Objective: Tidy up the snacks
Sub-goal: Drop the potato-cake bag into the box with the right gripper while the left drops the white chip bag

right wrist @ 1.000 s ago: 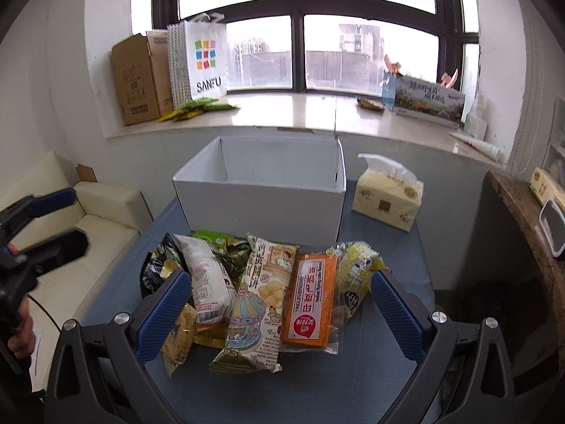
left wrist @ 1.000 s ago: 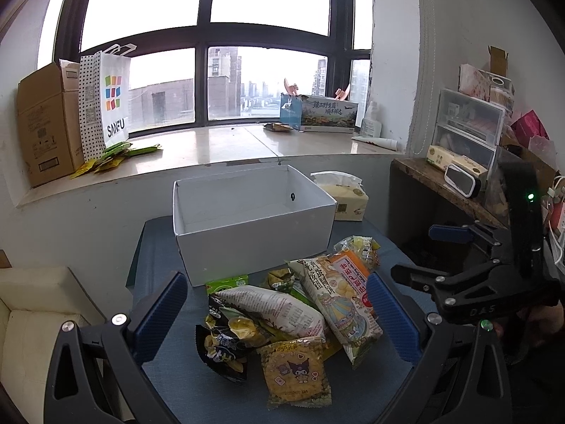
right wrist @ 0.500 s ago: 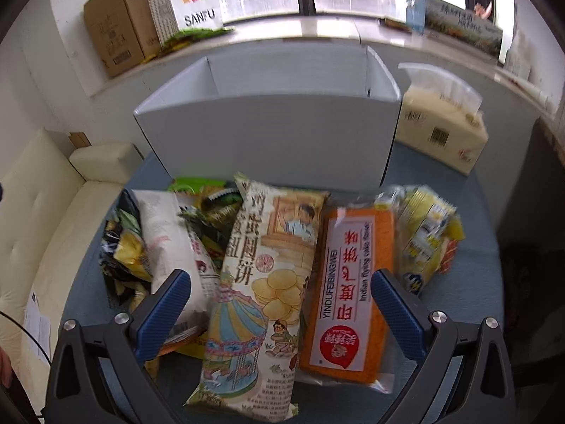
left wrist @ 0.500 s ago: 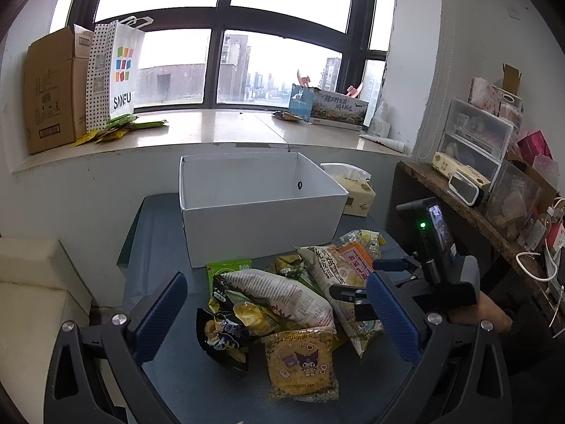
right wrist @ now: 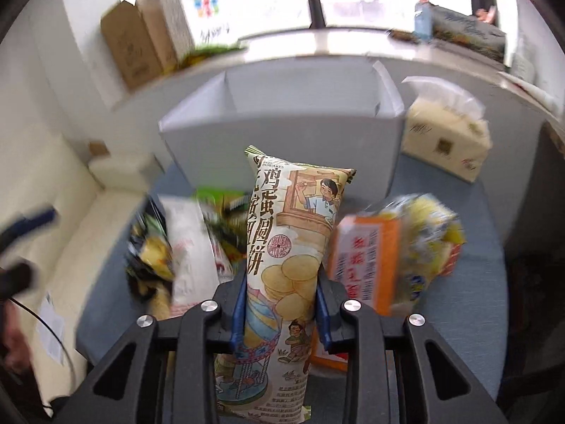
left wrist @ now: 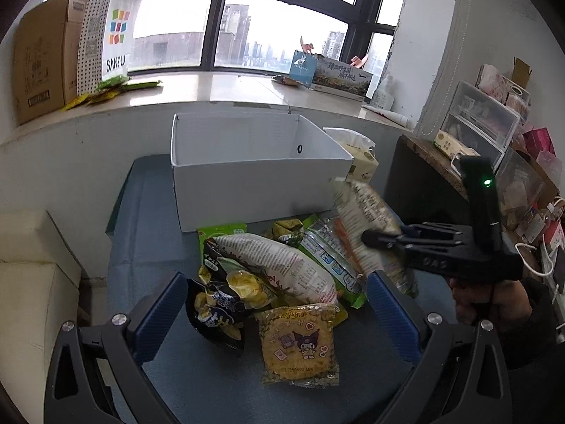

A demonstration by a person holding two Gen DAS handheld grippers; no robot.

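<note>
The right claw [right wrist: 279, 312] pinches a tall egg-pancake snack bag [right wrist: 293, 247], lifted above the snack pile in front of the white box [right wrist: 282, 130]. The left claw [left wrist: 275, 312] hangs spread wide over the remaining packets on the blue table [left wrist: 141, 219].

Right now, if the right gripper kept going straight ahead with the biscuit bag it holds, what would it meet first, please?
Probably the white box: the right gripper points at its near wall, and the biscuit bag would touch first. Depth is uncertain; if raised enough, it may clear the rim.
</note>
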